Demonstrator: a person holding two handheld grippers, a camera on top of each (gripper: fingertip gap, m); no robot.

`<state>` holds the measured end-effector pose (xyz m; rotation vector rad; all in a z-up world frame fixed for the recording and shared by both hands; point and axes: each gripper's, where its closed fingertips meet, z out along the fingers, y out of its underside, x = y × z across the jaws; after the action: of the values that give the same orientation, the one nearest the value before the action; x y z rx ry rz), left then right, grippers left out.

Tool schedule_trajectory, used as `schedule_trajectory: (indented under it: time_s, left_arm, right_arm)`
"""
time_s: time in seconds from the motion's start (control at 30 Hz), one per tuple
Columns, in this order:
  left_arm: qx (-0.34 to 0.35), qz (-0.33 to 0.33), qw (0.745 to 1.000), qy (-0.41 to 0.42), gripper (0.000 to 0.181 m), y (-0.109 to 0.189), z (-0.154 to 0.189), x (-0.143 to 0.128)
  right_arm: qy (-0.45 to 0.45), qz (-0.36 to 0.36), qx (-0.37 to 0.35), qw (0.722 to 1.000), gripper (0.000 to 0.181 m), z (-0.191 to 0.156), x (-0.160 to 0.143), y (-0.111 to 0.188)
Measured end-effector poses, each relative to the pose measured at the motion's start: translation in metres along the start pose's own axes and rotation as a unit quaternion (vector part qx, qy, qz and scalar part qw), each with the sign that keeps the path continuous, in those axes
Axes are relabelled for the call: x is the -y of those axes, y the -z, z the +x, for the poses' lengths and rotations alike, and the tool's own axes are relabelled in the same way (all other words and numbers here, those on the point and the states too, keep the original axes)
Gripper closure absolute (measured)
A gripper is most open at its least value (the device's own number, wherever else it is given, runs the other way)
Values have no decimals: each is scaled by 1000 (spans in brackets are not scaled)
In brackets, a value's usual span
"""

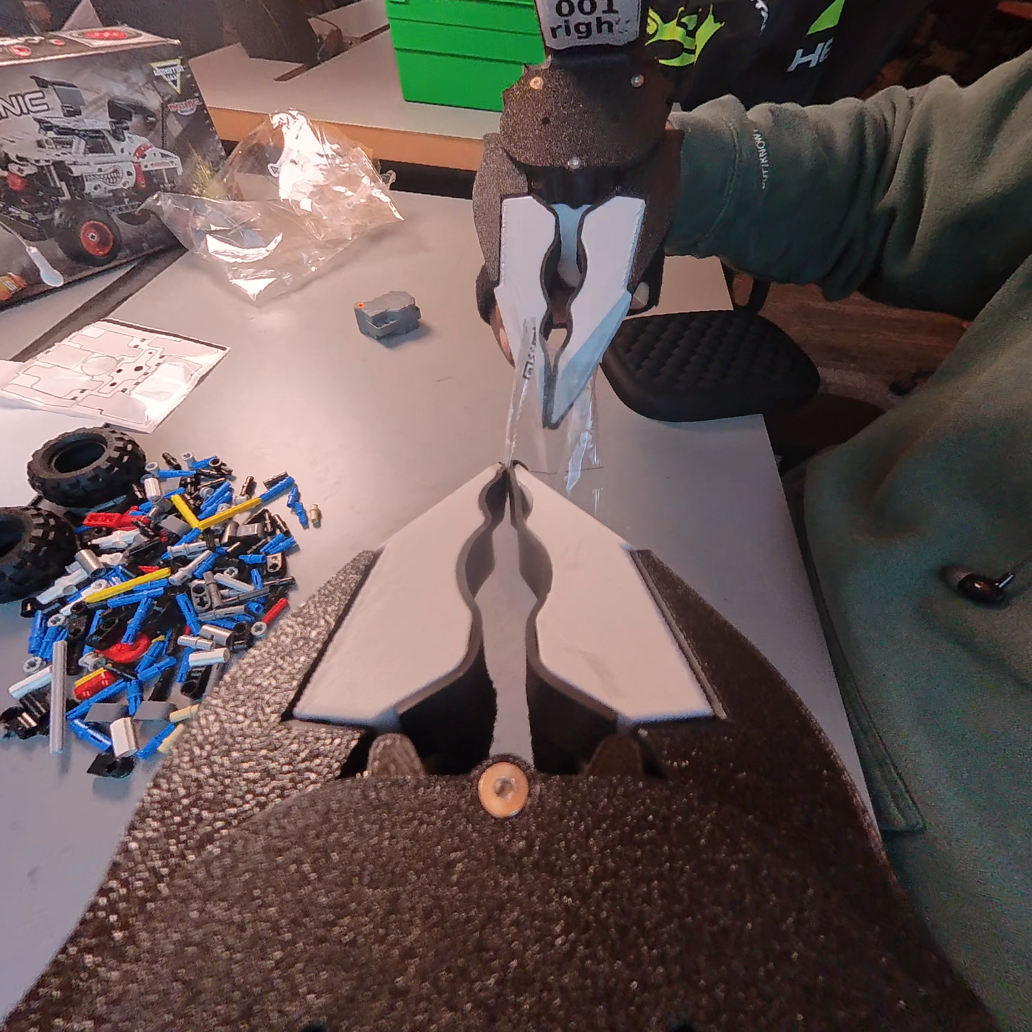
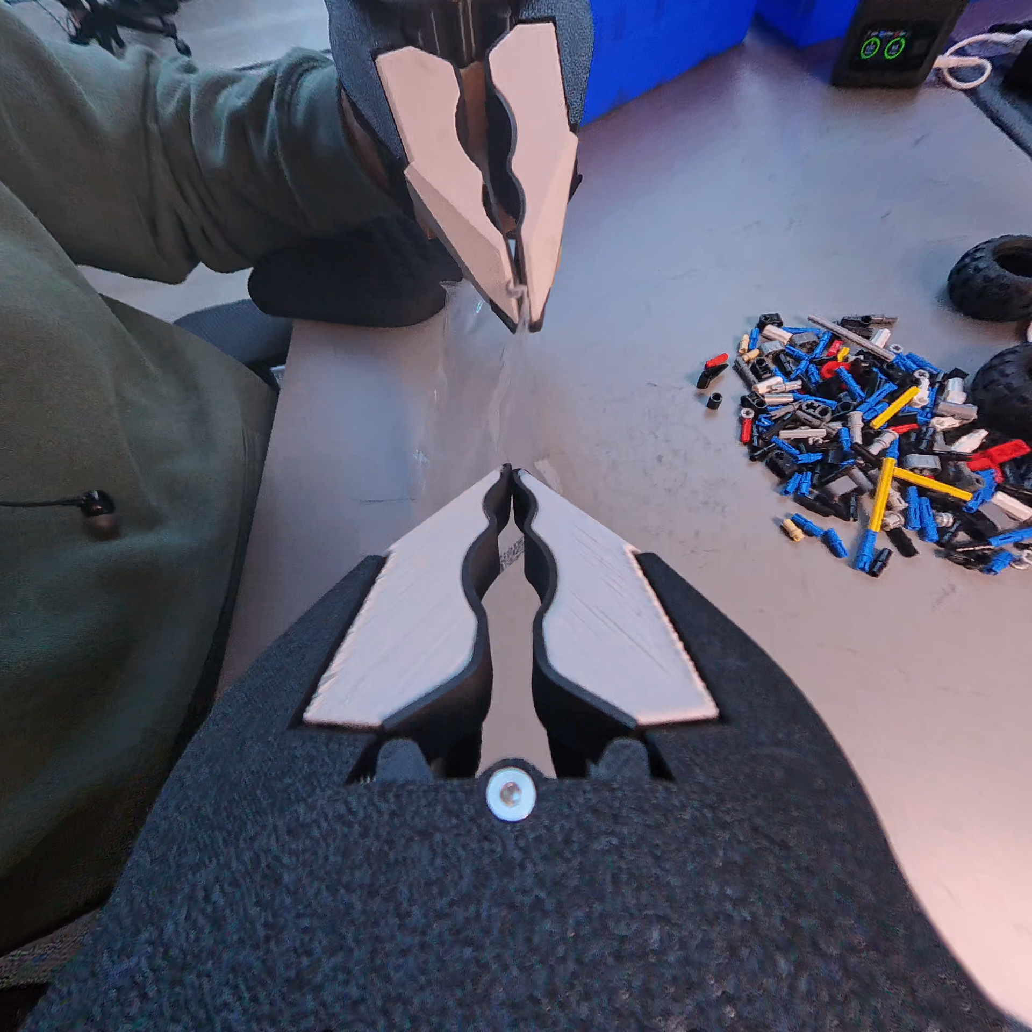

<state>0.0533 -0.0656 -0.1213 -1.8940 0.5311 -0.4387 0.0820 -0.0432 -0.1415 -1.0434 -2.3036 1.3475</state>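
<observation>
- Both tongs were pinched tight on one clear plastic bag, which was stretched between them above the near edge of the grey table.
- Left gripper had its tips closed on one end of the bag, close to the person in the green coat.
- Right gripper pointed down at it from farther off and held the other end with its tips squeezed together.
- From the other camera, the right gripper was near and the left gripper hung farther away, with the thin bag between them.
- A pile of small building pieces in blue, black, yellow and red lay on the table to the left, well apart from the bag.
- Two black tires sat beside the pile.
- Farther off lay a sticker sheet, a small grey block and a crumpled empty bag.
- Farthest left stood a toy truck box.
</observation>
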Motion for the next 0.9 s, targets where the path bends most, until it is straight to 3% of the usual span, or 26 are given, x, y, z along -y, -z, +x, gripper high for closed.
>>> schedule_trajectory:
  time_s: [0.03,0.13,0.4,0.5,0.57,0.7,0.83,0.9]
  left_arm:
    - [-1,1,1000,3,181,-2,1,1]
    - [2,-3,1000,8,181,-7,3,3]
    - [16,-8,998,65,181,1,-8,1]
    - [9,-4,997,71,181,0,-5,2]
    - [5,-9,998,63,181,-3,-2,2]
    - [12,3,998,58,181,3,-3,9]
    - [3,4,1000,30,181,1,8,16]
    - [-8,2,1000,20,181,-4,15,16]
  right_arm:
    - [5,-8,-2,1000,181,0,-1,-3]
    - [27,-24,1,999,181,-3,-2,-13]
    - [81,-37,-71,994,141,12,0,-18]
    - [106,-62,-72,990,139,9,-2,-17]
    - [122,-83,-64,987,141,7,-6,-16]
    - [162,-92,-59,981,181,4,-8,-13]
    - [130,-48,-44,989,181,-3,5,-22]
    - [132,-53,-50,989,173,-2,5,-30]
